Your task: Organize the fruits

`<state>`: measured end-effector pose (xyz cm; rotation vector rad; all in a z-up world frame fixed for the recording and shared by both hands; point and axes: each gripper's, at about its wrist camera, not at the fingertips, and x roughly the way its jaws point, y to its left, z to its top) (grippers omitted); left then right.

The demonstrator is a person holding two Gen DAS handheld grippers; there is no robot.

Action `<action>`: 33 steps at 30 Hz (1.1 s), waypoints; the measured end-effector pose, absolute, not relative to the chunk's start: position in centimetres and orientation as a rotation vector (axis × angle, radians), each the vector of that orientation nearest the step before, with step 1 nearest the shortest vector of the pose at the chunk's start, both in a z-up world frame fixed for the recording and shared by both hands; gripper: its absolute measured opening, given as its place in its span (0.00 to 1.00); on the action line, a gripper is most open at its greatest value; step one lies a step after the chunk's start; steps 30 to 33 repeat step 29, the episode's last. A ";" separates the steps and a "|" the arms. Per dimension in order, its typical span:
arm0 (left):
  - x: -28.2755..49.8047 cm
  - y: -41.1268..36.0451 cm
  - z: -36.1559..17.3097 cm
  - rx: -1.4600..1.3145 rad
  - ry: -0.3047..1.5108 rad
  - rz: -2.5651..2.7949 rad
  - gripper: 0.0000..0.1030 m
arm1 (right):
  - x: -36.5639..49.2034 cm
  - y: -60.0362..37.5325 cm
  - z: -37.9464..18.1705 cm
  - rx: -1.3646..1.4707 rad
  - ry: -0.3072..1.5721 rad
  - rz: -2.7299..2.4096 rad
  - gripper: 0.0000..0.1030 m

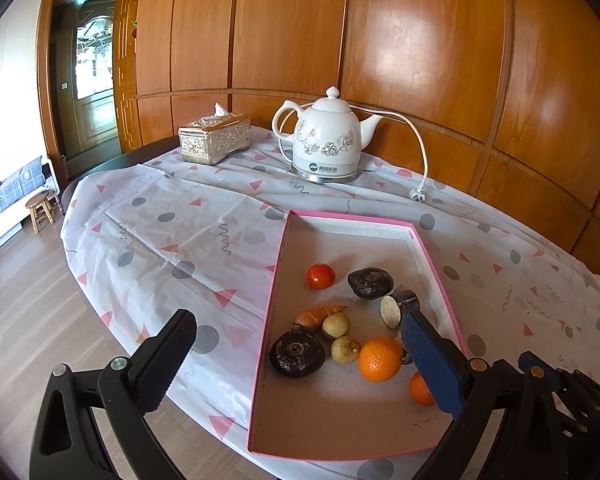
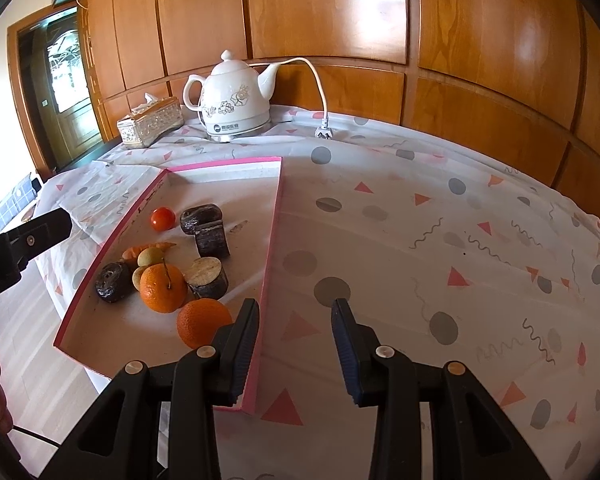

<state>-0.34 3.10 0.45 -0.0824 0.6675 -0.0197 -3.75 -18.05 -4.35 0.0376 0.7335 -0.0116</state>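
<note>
A pink-rimmed shallow box [image 1: 278, 280] [image 2: 274, 224] lies on the table and holds the produce. In it are two oranges [image 1: 380, 358] [image 2: 164, 288] [image 2: 202, 320], a red tomato [image 1: 321, 276] [image 2: 163, 219], a small carrot [image 1: 320, 315] [image 2: 148, 249], pale round fruits [image 1: 336, 326], dark water chestnuts [image 1: 297, 354] [image 2: 113, 282] and cut dark stem pieces [image 1: 398, 308] [image 2: 208, 278]. My left gripper [image 1: 296, 360] is open, wide apart above the box's near end. My right gripper [image 2: 294, 344] is open and empty, straddling the box's right wall.
A white floral electric kettle [image 1: 326, 138] [image 2: 234, 100] with a loose cord and plug [image 1: 418, 194] [image 2: 323, 132] stands at the back. A silver tissue box [image 1: 215, 139] [image 2: 150, 126] sits to its left. Wooden wall panels stand behind; floor lies left of the table edge.
</note>
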 end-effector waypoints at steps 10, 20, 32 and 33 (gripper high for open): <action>-0.2 3.1 0.5 -0.090 0.650 0.009 1.00 | -3.9 -17.7 -4.4 0.028 0.721 0.000 0.37; -0.2 2.7 0.2 -0.068 0.656 -0.006 1.00 | -3.9 -17.8 -4.5 0.032 0.727 -0.002 0.37; -0.1 2.7 0.1 -0.071 0.664 -0.013 1.00 | -4.1 -19.6 -3.8 0.071 0.701 -0.029 0.37; -0.1 2.7 0.1 -0.071 0.664 -0.013 1.00 | -4.1 -19.6 -3.8 0.071 0.701 -0.029 0.37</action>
